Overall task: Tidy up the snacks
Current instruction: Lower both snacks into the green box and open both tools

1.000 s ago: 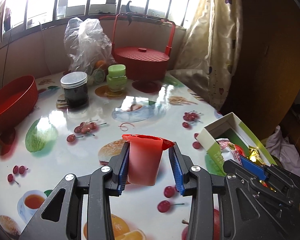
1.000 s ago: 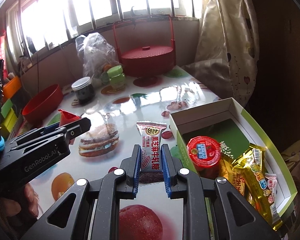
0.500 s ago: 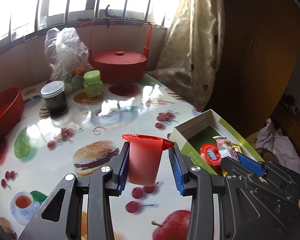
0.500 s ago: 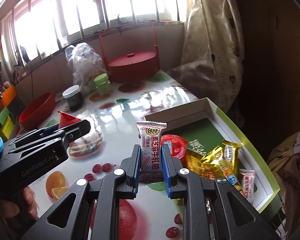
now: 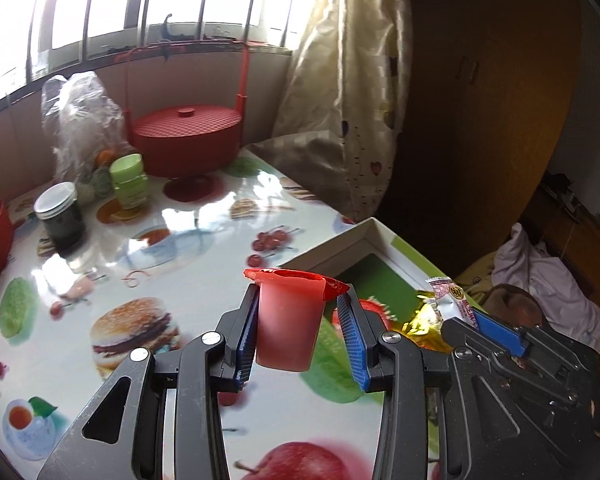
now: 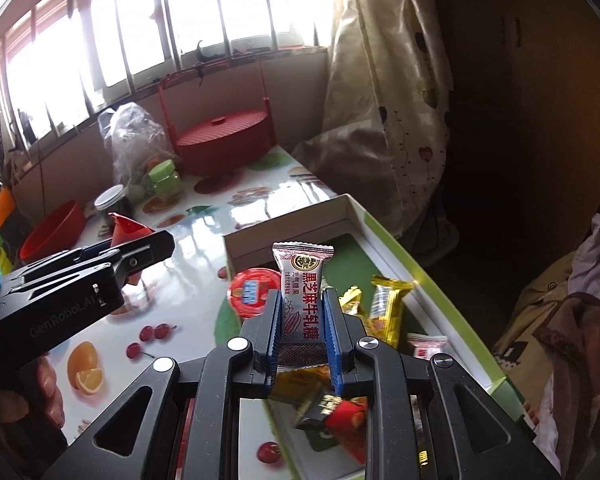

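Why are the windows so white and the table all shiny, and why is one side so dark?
Left wrist view: sunlight blows the windows out to white, glare streaks the glossy tablecloth, and the wooden wardrobe stays dim. Right wrist view: the same white windows, glare beside the snack box, a near-black right side, and window bars bent by the fisheye lens.

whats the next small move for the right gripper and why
Probably lower it a little and open: the right gripper is shut on the candy packet, which already sits over the open box where other snacks lie, so releasing should drop it in.
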